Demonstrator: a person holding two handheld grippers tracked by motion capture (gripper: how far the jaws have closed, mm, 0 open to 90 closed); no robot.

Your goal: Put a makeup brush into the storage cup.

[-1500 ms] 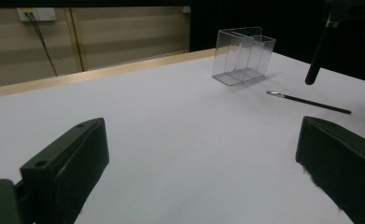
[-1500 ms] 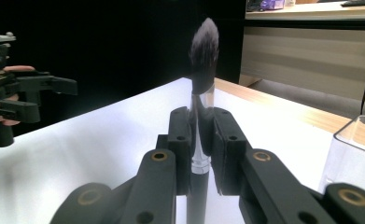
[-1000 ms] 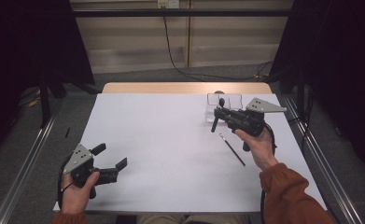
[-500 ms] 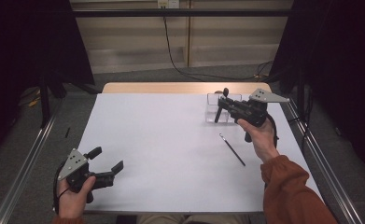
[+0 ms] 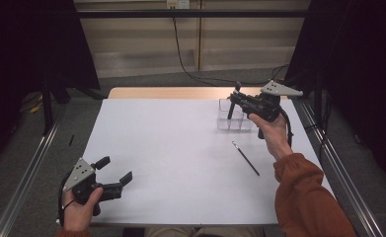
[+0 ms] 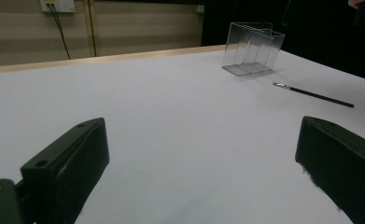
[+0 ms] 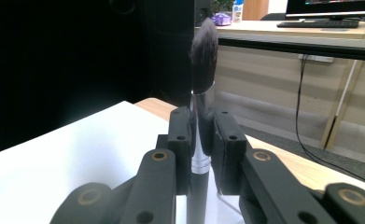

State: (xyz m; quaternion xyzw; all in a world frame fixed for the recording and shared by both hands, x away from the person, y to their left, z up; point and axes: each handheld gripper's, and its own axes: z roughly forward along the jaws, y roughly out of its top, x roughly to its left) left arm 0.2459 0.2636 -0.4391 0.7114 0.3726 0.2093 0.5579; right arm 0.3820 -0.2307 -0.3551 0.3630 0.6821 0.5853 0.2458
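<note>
Right gripper (image 5: 236, 97) clamped on makeup brush (image 7: 202, 56), bristles up, directly above clear organizer (image 5: 232, 115). Left gripper (image 5: 114, 170) wide open, empty, well apart from organizer. Thin brush (image 5: 246, 158) flat near organizer.

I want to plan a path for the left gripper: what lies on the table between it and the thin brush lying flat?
Nothing: in the left gripper view, bare white table runs from the open left gripper to the thin brush. The clear organiser stands beyond.

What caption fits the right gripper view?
Right gripper clamps an upright makeup brush by its ferrule, bristles up, above the white table.
</note>
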